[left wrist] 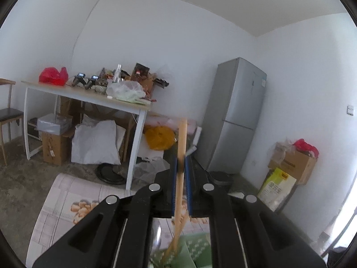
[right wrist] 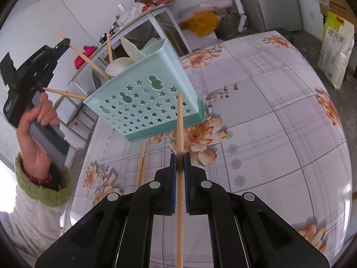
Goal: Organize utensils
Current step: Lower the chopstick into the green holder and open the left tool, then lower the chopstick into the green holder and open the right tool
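Observation:
My right gripper [right wrist: 180,157] is shut on a wooden chopstick [right wrist: 179,120] that points at the pale green utensil basket [right wrist: 145,102] on the floral tablecloth [right wrist: 267,122]. The basket holds white spoons [right wrist: 131,51] and several chopsticks leaning out of it. A hand [right wrist: 35,134] holds my left gripper [right wrist: 64,42] above and left of the basket. My left gripper [left wrist: 181,167] is shut on another chopstick [left wrist: 181,138], whose lower end reaches into the basket [left wrist: 196,245]. Two loose chopsticks [right wrist: 141,165] lie on the cloth in front of the basket.
Beyond the table stand a white-legged side table [left wrist: 89,98] piled with bags and clutter, a grey fridge [left wrist: 236,116], cardboard boxes [left wrist: 294,160] and a rice bag [right wrist: 337,44]. A chair [left wrist: 9,114] is at the far left. Bags and boxes lie on the floor.

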Motion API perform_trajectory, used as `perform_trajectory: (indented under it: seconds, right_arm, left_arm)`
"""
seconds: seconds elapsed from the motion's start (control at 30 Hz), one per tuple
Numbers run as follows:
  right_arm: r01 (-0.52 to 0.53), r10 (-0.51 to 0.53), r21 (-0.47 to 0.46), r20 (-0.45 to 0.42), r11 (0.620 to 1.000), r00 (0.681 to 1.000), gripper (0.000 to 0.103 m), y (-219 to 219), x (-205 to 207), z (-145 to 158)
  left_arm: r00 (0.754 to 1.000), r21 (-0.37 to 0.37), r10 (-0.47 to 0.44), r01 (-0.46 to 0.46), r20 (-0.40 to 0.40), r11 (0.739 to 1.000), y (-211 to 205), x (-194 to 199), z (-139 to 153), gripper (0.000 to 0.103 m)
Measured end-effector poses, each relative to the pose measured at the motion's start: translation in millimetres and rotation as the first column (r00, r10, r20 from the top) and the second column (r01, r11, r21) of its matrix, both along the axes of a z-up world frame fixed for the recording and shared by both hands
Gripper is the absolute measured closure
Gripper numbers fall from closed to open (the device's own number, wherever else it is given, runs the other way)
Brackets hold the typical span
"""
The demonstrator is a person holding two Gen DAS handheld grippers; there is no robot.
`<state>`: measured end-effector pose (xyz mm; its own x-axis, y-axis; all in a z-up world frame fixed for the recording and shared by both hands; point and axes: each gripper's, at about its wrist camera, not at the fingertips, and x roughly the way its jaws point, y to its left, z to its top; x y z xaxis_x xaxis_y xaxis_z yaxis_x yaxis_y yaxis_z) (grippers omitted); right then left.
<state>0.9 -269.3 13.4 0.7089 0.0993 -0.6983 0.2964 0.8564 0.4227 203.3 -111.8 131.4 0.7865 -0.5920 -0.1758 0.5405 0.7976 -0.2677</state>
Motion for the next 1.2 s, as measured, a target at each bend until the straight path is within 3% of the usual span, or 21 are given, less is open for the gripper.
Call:
perform_trajectory:
  seconds: [0.03,0.1,0.33,0.5,0.73,0.9,1.07,1.2]
  right_arm:
    - [0.001,-0.001,-0.004,0.001,1.0,1.0,0.098,1.0,-0.9,1.0]
    - [-0.001,0.001,-0.014,0.005,1.0,1.0,0.098,3.0,-2.6,3.9]
    - [-0.001,0.004,-0.054,0.051,0.999,0.999,0.098,12.0,-15.1,27.0]
    - [-0.014,0.026,-0.083,0.156,0.996,0.987,0.099,16.1,-23.5,70.9]
    - [-0.078,0.151,-0.215,0.348,0.974,0.925,0.099,33.5,-3.0,167.5]
    - [-0.1,0.23,-0.305,0.428,0.947,0.874,0.099,49.7,22.5,219.6]
    - [-0.101,0.262,-0.343,0.464,0.934,0.846,0.099,58.9,53.8,242.1]
    - [-0.105,0.265,-0.351,0.447,0.93,0.854,0.099,63.0,88.6,229.6]
  left_arm:
    - [1.0,0.001,-0.009,0.009,-0.007,1.0,2.4,-2.2,-1.2,0.085]
    - [1.0,-0.006,-0.018,0.018,-0.006,1.0,9.9,-9.7,-0.8,0.065]
    - [0.999,-0.023,-0.044,0.045,0.027,0.999,45.8,-56.0,9.7,0.038]
    - [0.999,0.003,-0.046,0.046,0.01,0.999,78.3,-81.3,1.3,0.023]
    - [0.99,0.087,-0.025,0.037,-0.135,0.996,111.6,-102.4,-47.8,0.017]
    - [0.977,0.172,0.033,0.004,-0.21,0.985,129.4,-112.0,-81.7,0.015]
    - [0.96,0.207,0.064,-0.006,-0.273,0.978,140.1,-116.8,-106.7,0.013]
    - [0.945,0.212,0.072,-0.003,-0.318,0.977,143.3,-118.1,-119.9,0.012]
